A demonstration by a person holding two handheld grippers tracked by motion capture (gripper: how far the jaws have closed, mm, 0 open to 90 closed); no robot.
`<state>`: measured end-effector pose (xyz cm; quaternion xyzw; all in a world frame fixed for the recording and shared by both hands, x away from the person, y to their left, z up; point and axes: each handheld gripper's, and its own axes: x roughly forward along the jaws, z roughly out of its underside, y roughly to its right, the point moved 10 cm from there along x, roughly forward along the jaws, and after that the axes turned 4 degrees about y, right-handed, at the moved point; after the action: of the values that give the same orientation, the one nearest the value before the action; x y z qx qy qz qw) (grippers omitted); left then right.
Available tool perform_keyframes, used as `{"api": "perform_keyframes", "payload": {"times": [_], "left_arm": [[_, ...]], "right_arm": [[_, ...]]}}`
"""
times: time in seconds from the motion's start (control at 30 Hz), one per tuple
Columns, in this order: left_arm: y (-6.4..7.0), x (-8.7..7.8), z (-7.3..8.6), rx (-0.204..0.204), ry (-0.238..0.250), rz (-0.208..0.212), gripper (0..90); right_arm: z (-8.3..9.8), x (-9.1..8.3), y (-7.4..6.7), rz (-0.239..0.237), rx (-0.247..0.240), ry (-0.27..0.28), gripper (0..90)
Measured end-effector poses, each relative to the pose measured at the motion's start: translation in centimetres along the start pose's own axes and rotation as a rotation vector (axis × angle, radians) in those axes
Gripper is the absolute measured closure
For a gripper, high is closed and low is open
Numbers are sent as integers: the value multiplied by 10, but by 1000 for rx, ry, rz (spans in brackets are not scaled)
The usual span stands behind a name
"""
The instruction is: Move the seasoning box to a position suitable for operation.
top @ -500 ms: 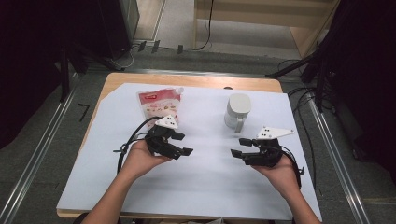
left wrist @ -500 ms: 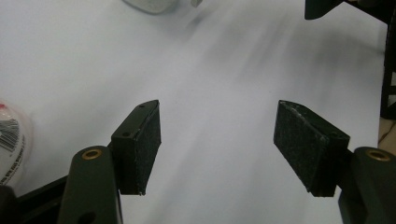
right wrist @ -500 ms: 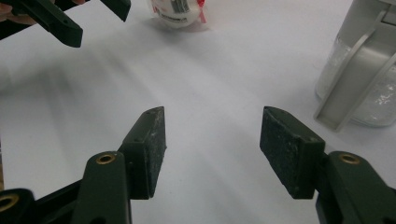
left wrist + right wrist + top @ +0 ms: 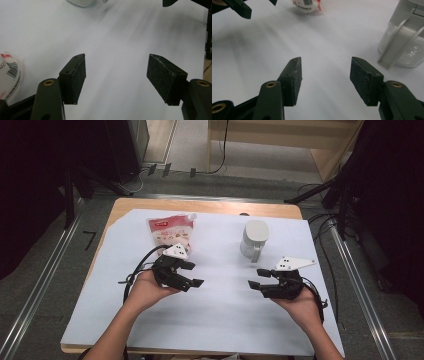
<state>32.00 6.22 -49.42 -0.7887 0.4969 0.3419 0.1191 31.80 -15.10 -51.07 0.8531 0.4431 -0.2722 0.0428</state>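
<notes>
1. The left gripper (image 4: 191, 274) has its jaws wide and empty, just in front of the pouch (image 4: 169, 232).
2. The right gripper (image 4: 258, 278) is also wide and empty, near the jug (image 4: 254, 239), right of the pouch.

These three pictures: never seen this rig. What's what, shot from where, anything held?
No robot here: a person holds a two-jaw tool in each hand. The high view looks down on the table, with the left hand-held gripper and the right hand-held gripper over a white sheet. The other two pictures come from cameras riding on each tool, looking along its black jaws. On the sheet lie a red-and-white spouted pouch and a white lidded jug with a handle. Both pairs of jaws stand open with bare sheet between them; nothing is held.
</notes>
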Motion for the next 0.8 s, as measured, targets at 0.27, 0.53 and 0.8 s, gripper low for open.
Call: {"api": "perform_keyframes", "payload": {"times": [0.27, 0.53, 0.8], "left_arm": [[1, -2, 0, -10, 11, 28, 348], [0, -1, 4, 13, -27, 16, 352], [1, -3, 3, 32, -16, 26, 345]], "right_arm": [[0, 1, 0, 7, 5, -3, 426], [-4, -3, -1, 10, 37, 7, 417], [-10, -12, 7, 62, 72, 20, 382]]}}
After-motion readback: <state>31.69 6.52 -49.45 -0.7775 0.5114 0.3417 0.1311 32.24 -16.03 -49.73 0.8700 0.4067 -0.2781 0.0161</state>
